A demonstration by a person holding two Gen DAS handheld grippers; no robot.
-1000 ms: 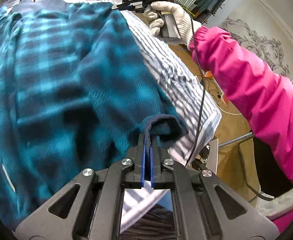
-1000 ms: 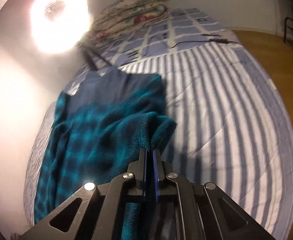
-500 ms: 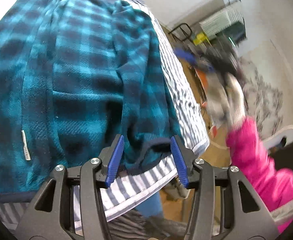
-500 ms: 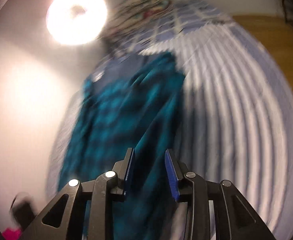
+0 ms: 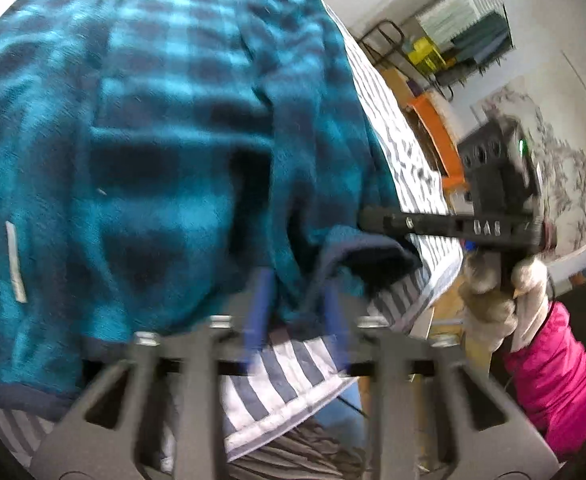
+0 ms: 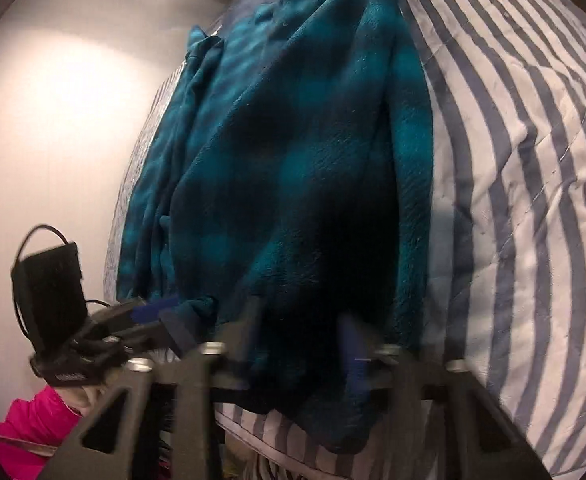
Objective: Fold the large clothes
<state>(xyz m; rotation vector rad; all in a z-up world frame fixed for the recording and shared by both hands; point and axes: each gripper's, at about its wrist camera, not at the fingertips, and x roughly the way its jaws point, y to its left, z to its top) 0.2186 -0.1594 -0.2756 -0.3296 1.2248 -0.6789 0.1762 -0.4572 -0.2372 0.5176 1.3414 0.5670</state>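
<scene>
Teal plaid fleece (image 5: pixel 173 140) lies spread lengthwise on the striped quilt (image 6: pixel 533 160), near end at the bed's edge, one side lapped over the middle. Left gripper (image 5: pixel 295 312): jaws have just been closing, with the bunched navy hem (image 5: pixel 365 248) between the pads. Its own view is blurred and shows a gap, but the right wrist view shows the fingers pinched onto that hem, so I read it as holding. Right gripper (image 6: pixel 301 344): jaws have also just been closing, with a thick fold of fleece between the pads. The frame is smeared, so I can't tell whether they bite yet. From the left wrist view it sits just beside the left gripper at the same near end, carried by a gloved hand (image 5: pixel 493 296). Handling, my read: soft, limp, fairly bulky pile, light for its size, no stiffness to push against. It drags on the quilt rather than slides and sags between two grips. The bound hem is the firmest spot, so take hold there, one gripper at each near corner, well apart, to keep the edge taut for the next fold. Risk: a shallow pinch catches one layer only, or picks up quilt along with it.
</scene>
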